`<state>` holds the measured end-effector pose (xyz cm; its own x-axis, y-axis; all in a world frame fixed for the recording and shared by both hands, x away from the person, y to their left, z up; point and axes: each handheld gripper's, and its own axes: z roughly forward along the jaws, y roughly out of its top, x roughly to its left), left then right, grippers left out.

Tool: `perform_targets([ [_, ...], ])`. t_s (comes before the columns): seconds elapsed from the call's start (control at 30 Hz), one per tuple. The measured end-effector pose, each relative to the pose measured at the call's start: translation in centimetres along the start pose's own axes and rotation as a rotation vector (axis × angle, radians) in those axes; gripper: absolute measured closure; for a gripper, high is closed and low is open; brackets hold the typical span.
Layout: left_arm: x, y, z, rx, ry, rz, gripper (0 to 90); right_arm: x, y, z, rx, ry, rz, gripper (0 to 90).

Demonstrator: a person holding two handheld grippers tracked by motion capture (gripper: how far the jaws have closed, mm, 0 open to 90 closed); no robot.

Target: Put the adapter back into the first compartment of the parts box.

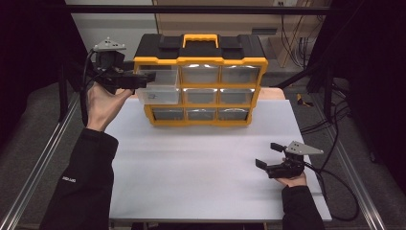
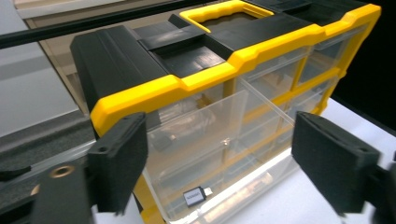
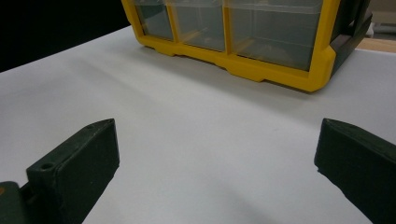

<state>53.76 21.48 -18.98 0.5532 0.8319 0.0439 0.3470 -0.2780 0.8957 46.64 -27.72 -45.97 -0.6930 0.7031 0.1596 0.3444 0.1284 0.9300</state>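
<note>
A yellow and black organiser cabinet [image 1: 200,61] with clear drawers stands at the back of the white table [image 1: 191,163]. Its top-left drawer [image 1: 160,87] is pulled out. In the left gripper view that clear drawer [image 2: 210,154] holds a small dark card-like item [image 2: 194,197] near its front. My left gripper [image 1: 143,79] hovers at the drawer's left side, open, its jaws wide apart with nothing between them. My right gripper [image 1: 269,155] is open low over the table at the front right, empty, facing the cabinet's [image 3: 261,32] bottom row.
The cabinet has a yellow carry handle [image 1: 200,40] on its black top. Metal frame rails [image 1: 43,158] run along both sides of the table. Cables [image 1: 335,182] trail off the right edge. Bare white tabletop [image 3: 196,130] lies in front of the right gripper.
</note>
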Motion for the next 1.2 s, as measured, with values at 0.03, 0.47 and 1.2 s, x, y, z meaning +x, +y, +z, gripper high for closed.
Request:
perform_targets([
  [0.03, -0.1, -0.1, 0.0, -0.001, 0.003, 0.004, 13.4, 0.0, 0.0, 0.0, 0.001, -0.001, 0.002, 0.5],
  [0.47, -0.6, -1.3, -0.9, -0.012, -0.004, 0.024, 0.7, 0.0, 0.0, 0.0, -0.002, -0.002, 0.003, 0.5],
  [1.2, -1.6, -4.6, -2.0, -0.040, -0.028, 0.050, 0.4, 0.0, 0.0, 0.0, 0.001, -0.002, 0.004, 0.4],
])
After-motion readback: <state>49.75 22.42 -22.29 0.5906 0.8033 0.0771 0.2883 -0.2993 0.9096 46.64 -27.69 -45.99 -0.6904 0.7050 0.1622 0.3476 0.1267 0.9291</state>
